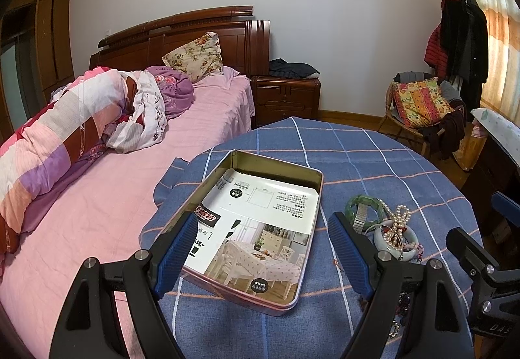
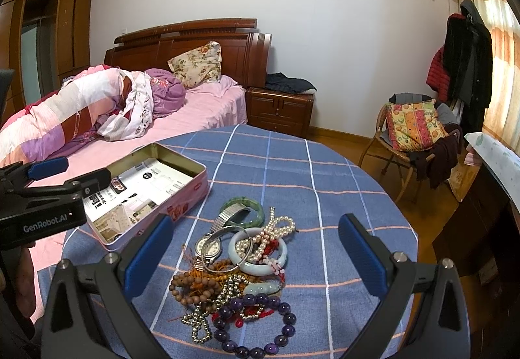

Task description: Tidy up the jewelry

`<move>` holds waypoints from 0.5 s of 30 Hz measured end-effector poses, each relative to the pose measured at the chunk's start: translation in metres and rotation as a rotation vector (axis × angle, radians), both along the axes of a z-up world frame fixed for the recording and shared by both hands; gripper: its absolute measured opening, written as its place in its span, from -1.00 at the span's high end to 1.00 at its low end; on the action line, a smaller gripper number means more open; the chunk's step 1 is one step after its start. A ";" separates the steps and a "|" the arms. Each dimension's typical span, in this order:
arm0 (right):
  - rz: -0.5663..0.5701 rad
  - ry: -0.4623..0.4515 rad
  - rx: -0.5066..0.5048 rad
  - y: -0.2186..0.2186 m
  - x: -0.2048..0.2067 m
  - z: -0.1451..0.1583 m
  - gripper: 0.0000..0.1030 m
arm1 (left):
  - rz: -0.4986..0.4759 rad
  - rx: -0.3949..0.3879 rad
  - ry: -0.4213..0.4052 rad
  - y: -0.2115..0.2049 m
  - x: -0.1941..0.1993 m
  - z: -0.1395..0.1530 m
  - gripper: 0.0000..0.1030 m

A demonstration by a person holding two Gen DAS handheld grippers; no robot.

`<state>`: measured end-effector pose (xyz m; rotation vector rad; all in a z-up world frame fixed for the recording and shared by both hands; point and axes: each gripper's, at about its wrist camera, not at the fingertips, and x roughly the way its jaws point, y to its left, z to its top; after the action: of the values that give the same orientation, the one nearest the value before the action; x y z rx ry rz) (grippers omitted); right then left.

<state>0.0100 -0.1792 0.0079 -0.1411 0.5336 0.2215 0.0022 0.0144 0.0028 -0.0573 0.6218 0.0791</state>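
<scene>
An open metal tin lined with a printed sheet lies on the blue checked tablecloth; it also shows in the right wrist view. My left gripper is open and empty, hovering over the tin's near half. A jewelry pile sits right of the tin: a green bangle, a watch, a pale jade bangle, a pearl strand, wooden beads and a purple bead bracelet. My right gripper is open and empty above the pile.
A bed with rolled quilts lies left of the round table. A nightstand stands behind. A chair with cushion and clothes is at the right, with a dark cabinet near the table's right edge.
</scene>
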 end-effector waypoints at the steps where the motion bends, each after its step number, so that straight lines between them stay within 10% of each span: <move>1: 0.000 0.001 0.000 0.000 0.000 0.000 -1.00 | -0.001 0.004 0.001 -0.003 0.001 0.000 -0.60; 15: -0.006 0.034 0.017 -0.014 0.004 -0.007 -1.00 | -0.027 0.016 0.024 -0.012 0.008 -0.009 -0.60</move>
<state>0.0143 -0.1936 0.0013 -0.1191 0.5652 0.2227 0.0098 0.0028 -0.0066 -0.0329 0.6459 0.0590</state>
